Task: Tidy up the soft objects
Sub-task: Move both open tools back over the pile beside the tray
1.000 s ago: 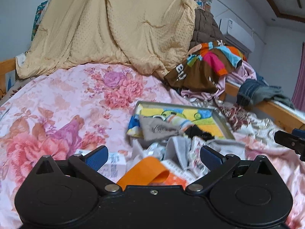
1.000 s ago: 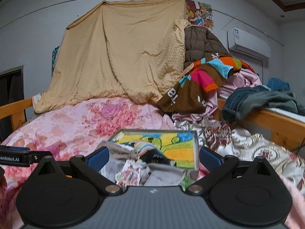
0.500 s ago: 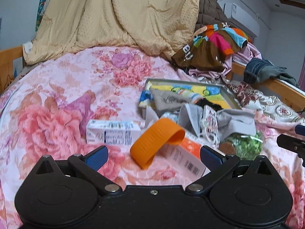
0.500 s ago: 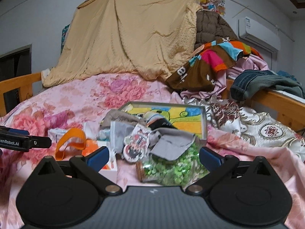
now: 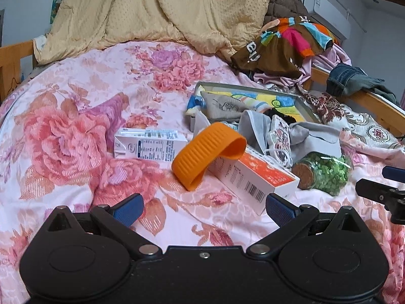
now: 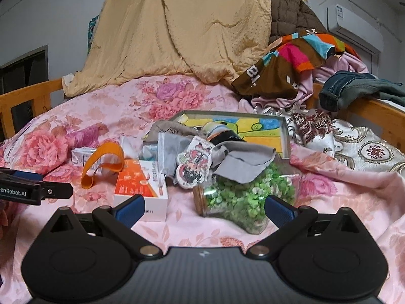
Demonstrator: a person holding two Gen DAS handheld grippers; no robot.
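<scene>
A pile of soft items lies on the floral bedspread: grey cloths point(image 5: 311, 134) point(image 6: 243, 162), a grey-brown pouch point(image 5: 222, 106), a printed face mask point(image 5: 279, 139) point(image 6: 193, 162) and an orange rubber band point(image 5: 207, 152) point(image 6: 103, 162). Behind them sits a shallow colourful box lid point(image 5: 286, 98) point(image 6: 258, 124). My left gripper point(image 5: 202, 206) is open and empty, short of the orange band. My right gripper point(image 6: 203, 206) is open and empty, just before a jar of green bits point(image 6: 243, 197).
A milk carton point(image 5: 149, 144), an orange-and-white box point(image 5: 253, 174) point(image 6: 140, 190) and the glass jar point(image 5: 326, 172) lie among the soft items. A tan quilt point(image 5: 162, 10) hangs behind. Clothes point(image 5: 286, 43) and jeans point(image 5: 354, 81) pile at the wooden bed rail on the right.
Both grippers have pulled back and risen from the pile, so the band, cartons and jar now lie in full view. Both stayed open.
</scene>
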